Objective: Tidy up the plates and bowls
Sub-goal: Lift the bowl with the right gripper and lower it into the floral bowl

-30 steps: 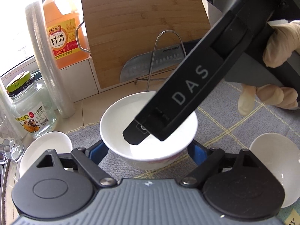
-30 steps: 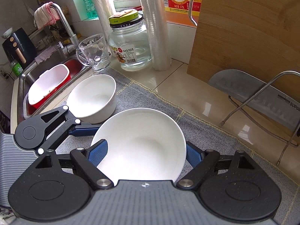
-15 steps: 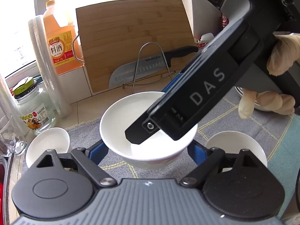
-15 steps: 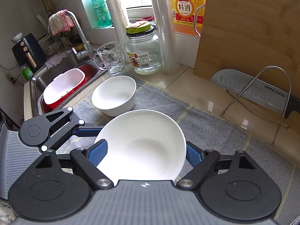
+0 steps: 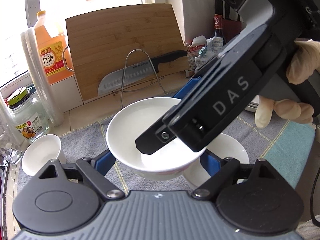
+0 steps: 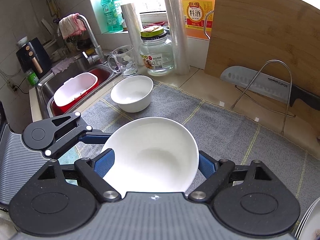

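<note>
Left wrist: your left gripper (image 5: 158, 160) clamps a bowl (image 5: 140, 138) above the mat (image 5: 280, 132) | right wrist: your right gripper (image 6: 156, 164) grips a bowl (image 6: 152, 152) too.

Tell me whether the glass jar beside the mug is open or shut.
Shut. The glass jar stands upright on the counter with its green and yellow lid seated on the mouth; the left wrist view shows the same.

"DAS" on right tongs (image 5: 230, 104); "SUPOR" on knife (image 6: 260, 84)
</note>
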Demonstrator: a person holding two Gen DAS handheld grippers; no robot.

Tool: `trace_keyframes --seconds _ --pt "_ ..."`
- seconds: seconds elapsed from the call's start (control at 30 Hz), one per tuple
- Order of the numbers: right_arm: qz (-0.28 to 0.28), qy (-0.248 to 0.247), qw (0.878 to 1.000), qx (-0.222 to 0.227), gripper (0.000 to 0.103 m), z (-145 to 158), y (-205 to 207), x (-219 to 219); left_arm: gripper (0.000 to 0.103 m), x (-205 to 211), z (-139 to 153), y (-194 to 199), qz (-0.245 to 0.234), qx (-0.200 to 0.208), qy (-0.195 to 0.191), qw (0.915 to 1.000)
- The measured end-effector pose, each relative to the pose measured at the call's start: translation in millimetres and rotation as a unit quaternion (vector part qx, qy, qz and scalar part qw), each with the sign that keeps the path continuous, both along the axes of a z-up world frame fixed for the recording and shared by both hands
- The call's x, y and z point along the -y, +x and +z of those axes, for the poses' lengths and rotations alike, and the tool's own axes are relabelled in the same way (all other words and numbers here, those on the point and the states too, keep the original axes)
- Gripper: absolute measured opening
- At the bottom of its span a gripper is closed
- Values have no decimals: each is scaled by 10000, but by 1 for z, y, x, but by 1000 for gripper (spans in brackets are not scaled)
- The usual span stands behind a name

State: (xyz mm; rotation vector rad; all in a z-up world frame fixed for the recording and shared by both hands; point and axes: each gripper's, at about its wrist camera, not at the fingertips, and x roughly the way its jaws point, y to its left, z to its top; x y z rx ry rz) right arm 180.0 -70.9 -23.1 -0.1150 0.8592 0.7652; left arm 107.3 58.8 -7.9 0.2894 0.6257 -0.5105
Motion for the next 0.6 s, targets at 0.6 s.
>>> trace_keyframes --seconds 0.6 --pt "-613 -77 9980 -109 91 -8 -36 43 91 33 -6 -17 -641 -186 -88 9977"
